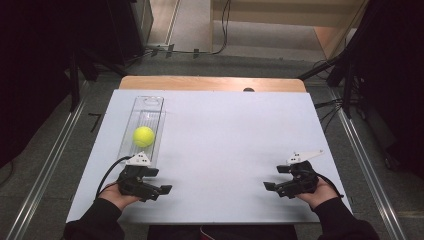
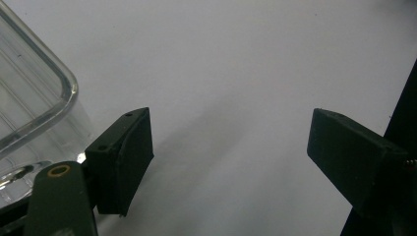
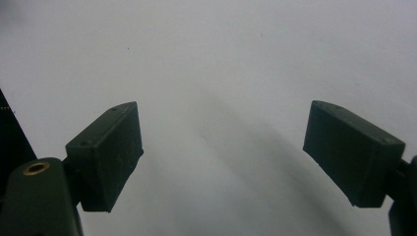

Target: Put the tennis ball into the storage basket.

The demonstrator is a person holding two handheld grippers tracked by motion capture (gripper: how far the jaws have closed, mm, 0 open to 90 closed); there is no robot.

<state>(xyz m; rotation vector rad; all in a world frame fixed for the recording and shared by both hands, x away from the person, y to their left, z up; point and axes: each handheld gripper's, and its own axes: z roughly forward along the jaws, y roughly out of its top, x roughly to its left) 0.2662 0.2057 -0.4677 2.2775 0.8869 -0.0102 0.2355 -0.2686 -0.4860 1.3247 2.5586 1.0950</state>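
On the white table (image 1: 225, 150) a yellow ball (image 1: 143, 136) lies in a clear tray (image 1: 150, 102), just beyond the left gripper (image 1: 165, 190); both it and the right gripper (image 1: 267, 186), well apart, gape, holding nothing.

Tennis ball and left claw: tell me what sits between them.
In the high view, just the clear tray's bare floor and near rim separate the tennis ball from the left claw, whose grey plate overlaps that rim.
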